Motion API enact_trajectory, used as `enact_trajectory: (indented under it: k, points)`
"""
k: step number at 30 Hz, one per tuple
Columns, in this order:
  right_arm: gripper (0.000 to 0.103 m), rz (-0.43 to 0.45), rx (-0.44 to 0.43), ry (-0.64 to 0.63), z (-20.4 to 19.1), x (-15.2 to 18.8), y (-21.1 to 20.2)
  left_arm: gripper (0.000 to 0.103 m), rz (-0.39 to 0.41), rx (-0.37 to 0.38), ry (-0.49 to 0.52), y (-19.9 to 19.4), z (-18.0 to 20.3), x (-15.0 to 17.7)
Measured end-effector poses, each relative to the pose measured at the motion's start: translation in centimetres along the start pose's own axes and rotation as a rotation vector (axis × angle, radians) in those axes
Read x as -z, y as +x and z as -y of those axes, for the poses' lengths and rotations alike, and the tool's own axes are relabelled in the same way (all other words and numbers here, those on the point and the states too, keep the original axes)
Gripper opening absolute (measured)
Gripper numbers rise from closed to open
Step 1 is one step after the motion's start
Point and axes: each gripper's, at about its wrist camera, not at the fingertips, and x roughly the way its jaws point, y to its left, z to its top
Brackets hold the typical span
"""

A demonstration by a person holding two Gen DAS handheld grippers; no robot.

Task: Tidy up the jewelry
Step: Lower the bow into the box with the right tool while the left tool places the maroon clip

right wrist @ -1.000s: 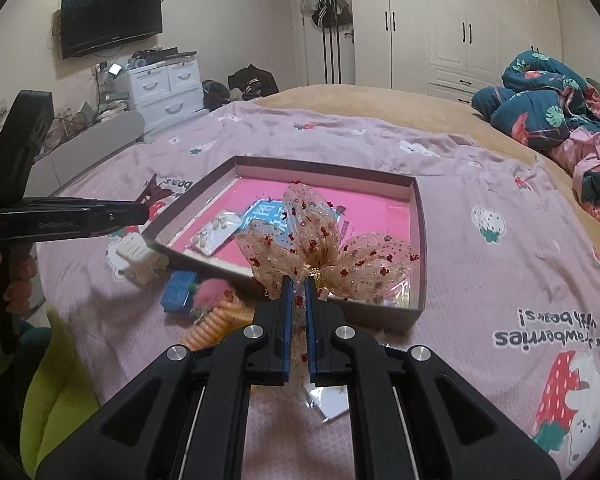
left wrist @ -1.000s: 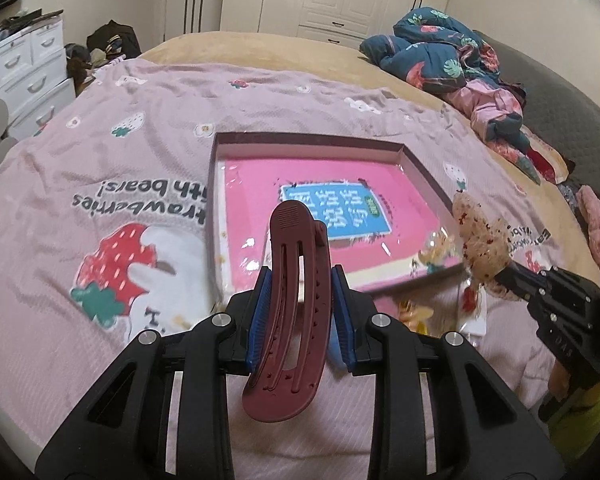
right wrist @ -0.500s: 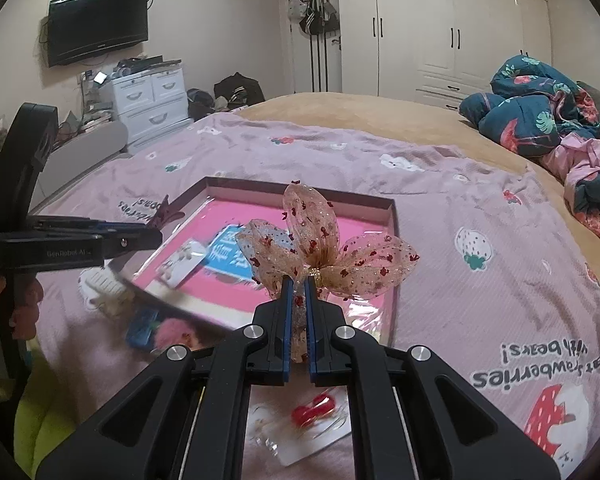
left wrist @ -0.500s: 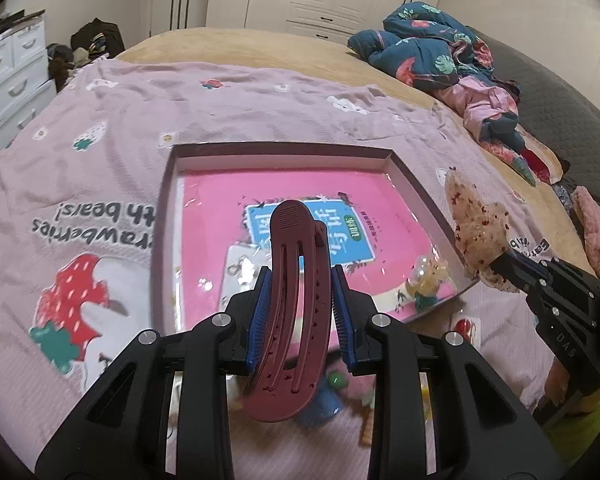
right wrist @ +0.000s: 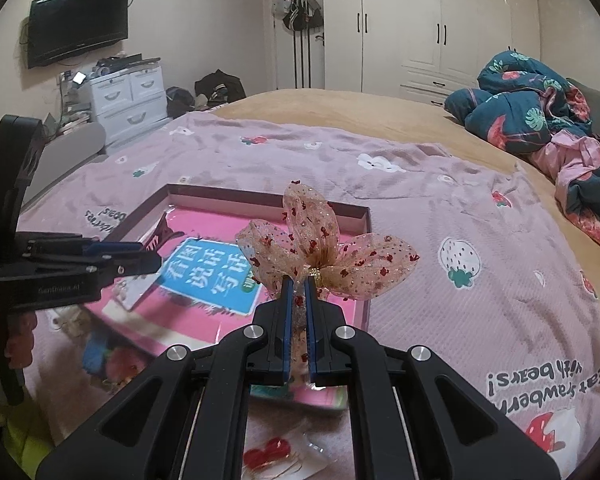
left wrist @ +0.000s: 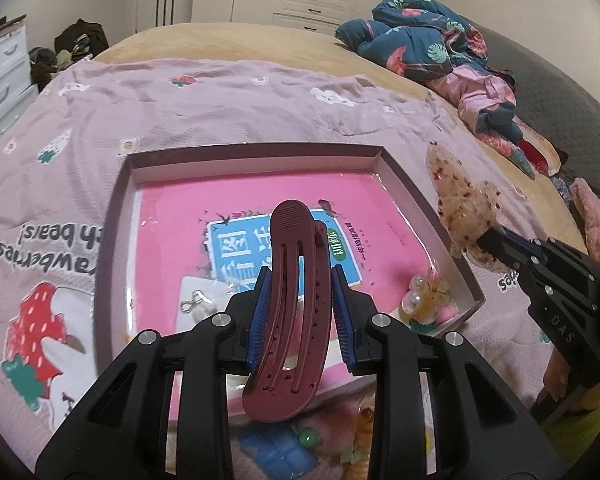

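Note:
My left gripper is shut on a long maroon hair clip and holds it above the near part of the brown box, which has a pink book inside. My right gripper is shut on a sheer bow with red specks, held above the box's near right side. The bow and right gripper show at right in the left wrist view. The left gripper shows at left in the right wrist view. A small packet with a clasp and a bead trinket lie in the box.
The box sits on a pink strawberry-print blanket on a bed. Loose items lie near the box's front: a blue piece, a red heart packet. Bundled clothes lie far right. White drawers stand at left.
Both grippers have moved forward over the box, each still holding its item. The box and book now fill more of both views.

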Motion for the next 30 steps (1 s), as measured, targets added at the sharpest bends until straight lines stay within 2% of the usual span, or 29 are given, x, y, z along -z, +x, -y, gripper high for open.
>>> enact_trajectory:
  k: [19,30]
  points:
    - [0.005,-0.085,0.009,0.002,0.8,-0.4,5.9,0.022,-0.067,-0.011,0.028,3.8,0.4,0.3]
    - [0.006,-0.136,-0.013,0.03,0.7,0.2,8.2,0.022,-0.077,-0.004,0.014,4.4,0.0,0.7]
